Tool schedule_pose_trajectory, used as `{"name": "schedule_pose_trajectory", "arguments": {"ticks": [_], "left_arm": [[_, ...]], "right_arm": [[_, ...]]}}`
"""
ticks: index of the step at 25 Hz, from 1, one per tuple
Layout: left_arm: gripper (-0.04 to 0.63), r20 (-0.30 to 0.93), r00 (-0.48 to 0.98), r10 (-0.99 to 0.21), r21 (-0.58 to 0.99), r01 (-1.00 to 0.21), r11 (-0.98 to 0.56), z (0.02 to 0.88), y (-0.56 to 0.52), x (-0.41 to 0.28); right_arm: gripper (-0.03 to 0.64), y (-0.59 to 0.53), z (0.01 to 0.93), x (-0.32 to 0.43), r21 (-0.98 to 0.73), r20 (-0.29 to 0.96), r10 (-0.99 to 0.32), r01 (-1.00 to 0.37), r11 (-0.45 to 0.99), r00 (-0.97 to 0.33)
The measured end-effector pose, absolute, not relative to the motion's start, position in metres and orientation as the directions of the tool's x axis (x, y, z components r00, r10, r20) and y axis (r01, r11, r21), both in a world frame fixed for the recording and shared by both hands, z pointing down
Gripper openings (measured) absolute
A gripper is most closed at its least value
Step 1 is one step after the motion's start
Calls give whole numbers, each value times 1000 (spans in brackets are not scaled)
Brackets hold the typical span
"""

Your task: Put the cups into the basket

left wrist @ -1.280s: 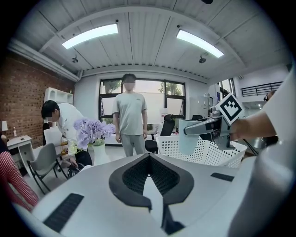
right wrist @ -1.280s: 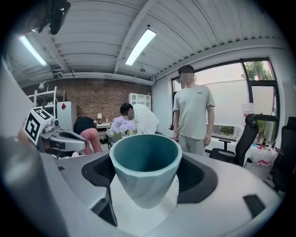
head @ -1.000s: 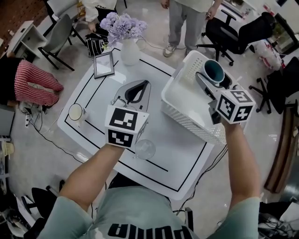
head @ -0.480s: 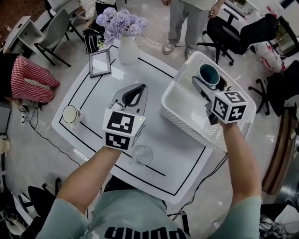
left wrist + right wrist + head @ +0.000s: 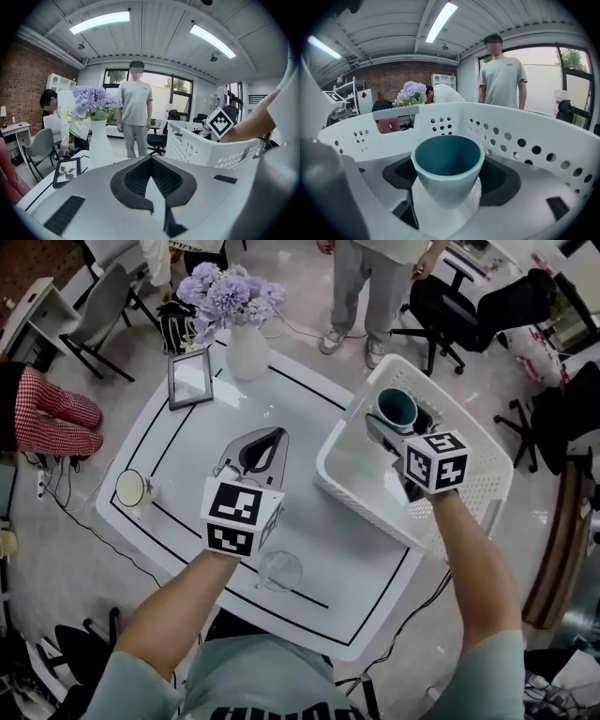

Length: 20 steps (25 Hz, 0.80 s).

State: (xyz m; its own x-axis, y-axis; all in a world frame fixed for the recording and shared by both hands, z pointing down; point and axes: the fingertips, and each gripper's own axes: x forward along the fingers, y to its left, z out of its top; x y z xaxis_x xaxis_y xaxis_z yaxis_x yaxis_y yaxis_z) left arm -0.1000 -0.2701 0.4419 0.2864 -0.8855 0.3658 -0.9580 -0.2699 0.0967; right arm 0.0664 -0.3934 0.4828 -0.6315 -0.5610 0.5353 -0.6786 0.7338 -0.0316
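A teal cup (image 5: 397, 409) is held upright inside the white perforated basket (image 5: 339, 437) at the table's right, with my right gripper (image 5: 394, 425) shut on it. In the right gripper view the teal cup (image 5: 447, 166) fills the space between the jaws of the right gripper (image 5: 446, 199), and the basket wall (image 5: 534, 140) curves round behind it. My left gripper (image 5: 278, 433) hovers over the table's middle, shut and holding nothing; the left gripper (image 5: 151, 157) points at the vase. A clear glass cup (image 5: 279, 570) stands near the front edge. A white cup (image 5: 131, 488) stands at the left edge.
A white vase of purple flowers (image 5: 246, 348) and a picture frame (image 5: 190, 378) stand at the table's far side. A person (image 5: 375, 277) stands beyond the table. Office chairs (image 5: 459, 306) surround it. A black line (image 5: 375, 601) borders the white tabletop.
The right gripper has carried the teal cup a little further in over the basket. The left gripper has hardly moved. The head view has shifted slightly.
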Motion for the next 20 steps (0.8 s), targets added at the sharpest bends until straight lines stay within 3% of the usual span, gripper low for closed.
{"name": "schedule_pose_trajectory", "arguments": {"ticks": [20], "left_arm": [[8, 397, 319, -861, 136, -948, -289, 466, -281, -94]], "right_arm": [[402, -395, 527, 56, -43, 587, -512, -656, 753, -627]]}}
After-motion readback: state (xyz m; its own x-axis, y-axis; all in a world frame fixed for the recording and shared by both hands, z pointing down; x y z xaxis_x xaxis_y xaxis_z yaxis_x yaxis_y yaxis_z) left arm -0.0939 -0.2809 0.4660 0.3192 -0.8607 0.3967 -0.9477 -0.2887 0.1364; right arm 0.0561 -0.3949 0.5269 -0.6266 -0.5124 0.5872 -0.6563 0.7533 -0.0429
